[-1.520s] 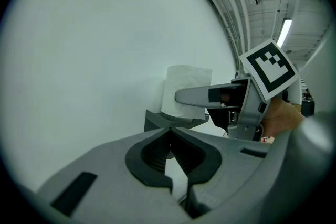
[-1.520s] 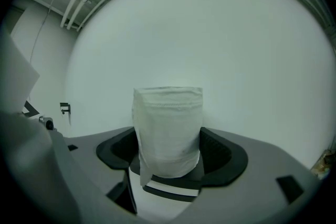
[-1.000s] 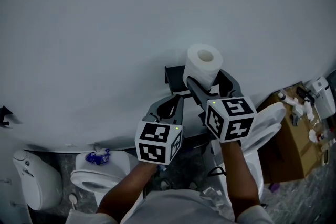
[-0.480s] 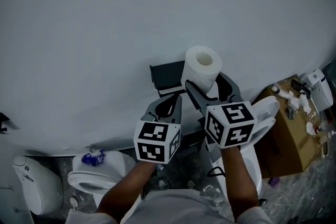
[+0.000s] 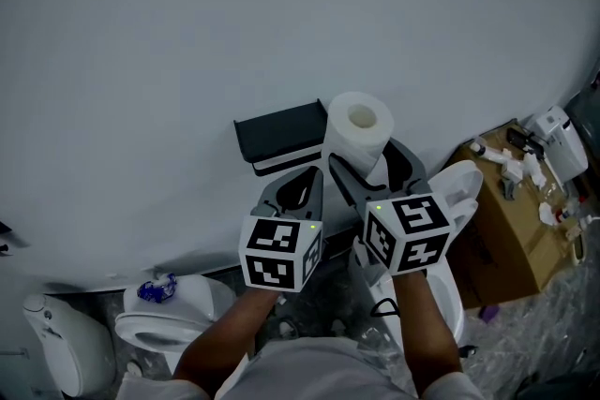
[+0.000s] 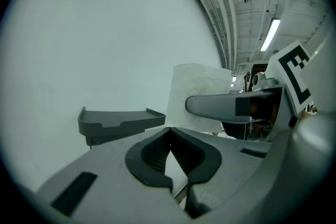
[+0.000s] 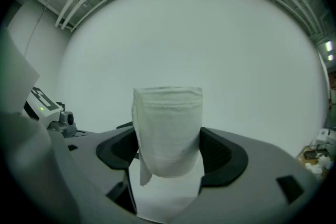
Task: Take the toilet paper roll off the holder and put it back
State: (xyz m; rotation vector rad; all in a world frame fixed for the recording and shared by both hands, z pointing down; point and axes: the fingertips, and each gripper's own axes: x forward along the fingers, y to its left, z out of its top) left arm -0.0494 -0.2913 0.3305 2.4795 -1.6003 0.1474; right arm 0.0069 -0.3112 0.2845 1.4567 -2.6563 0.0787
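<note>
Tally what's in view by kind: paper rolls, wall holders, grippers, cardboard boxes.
White toilet paper roll: 1
Dark grey plastic wall holder: 1
Grippers, left gripper and right gripper: 2
Brown cardboard box: 1
Total: 5

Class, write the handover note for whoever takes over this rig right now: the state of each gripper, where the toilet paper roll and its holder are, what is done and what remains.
Right gripper: shut on the toilet paper roll, held upright with its core hole facing up.
Left gripper: shut, with nothing between the jaws, below the holder.
Holder: dark grey, on the wall, with no roll on it; the roll is just to its right.
Done: the roll is off the holder.
Left: bring the roll back onto the holder, then open the right gripper.
</note>
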